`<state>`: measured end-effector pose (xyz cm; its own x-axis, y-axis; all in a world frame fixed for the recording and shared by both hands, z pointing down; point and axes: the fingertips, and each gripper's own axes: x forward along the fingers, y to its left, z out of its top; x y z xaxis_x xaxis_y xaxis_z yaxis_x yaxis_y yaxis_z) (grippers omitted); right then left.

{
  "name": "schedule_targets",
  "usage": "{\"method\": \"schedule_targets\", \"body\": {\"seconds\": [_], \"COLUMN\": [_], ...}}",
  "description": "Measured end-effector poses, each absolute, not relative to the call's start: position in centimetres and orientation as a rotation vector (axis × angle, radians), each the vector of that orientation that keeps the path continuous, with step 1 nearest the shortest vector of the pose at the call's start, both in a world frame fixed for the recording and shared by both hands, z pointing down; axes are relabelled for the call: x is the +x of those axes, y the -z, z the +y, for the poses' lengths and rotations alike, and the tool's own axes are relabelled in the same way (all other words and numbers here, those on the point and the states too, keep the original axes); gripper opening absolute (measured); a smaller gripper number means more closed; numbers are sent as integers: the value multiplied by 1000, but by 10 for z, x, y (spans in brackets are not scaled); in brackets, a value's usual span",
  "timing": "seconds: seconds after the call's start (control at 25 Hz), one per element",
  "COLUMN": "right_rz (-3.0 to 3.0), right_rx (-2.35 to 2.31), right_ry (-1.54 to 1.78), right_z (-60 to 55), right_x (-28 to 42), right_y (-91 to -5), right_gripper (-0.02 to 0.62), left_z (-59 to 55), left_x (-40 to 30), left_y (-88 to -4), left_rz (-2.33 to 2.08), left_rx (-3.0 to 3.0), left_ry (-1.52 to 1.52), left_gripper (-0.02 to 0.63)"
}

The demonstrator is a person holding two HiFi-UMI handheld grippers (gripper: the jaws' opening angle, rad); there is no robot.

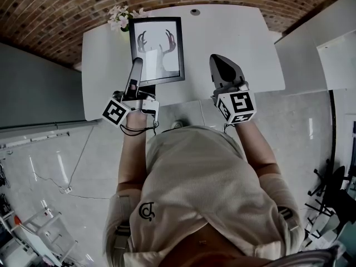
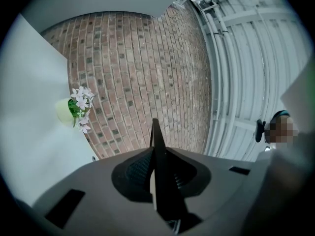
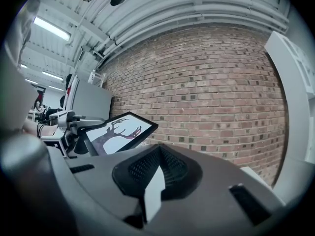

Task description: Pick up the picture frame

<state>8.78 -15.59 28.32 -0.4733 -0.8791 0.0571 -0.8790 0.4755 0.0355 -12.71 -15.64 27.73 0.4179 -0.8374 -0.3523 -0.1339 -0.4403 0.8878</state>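
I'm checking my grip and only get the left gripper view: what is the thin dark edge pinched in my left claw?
Observer: It's the picture frame. The left claw clamps its left edge.
Operator: Which way does the picture face?
Observer: Upward, toward the head camera. It shows a dark antlered silhouette on white.
Operator: And where is my right claw?
Observer: The right claw is shut on nothing, off to the frame's right and clear of it, above the white table.
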Motion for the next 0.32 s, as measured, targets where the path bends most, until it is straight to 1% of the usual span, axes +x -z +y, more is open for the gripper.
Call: {"method": "schedule_targets", "body": {"seconds": [0.32], "right_rz": [-2661], "right_rx": [1581], "right_ry": [-12], "right_z": [-155], "right_x": [85], "right_y": [-279], "right_gripper": [3], "left_z": [-156], "left_x": [-130], "left_y": [-278], "left_rz": [-858], "left_rx": [1865], "left_ry": [1061], "left_gripper": [81]}}
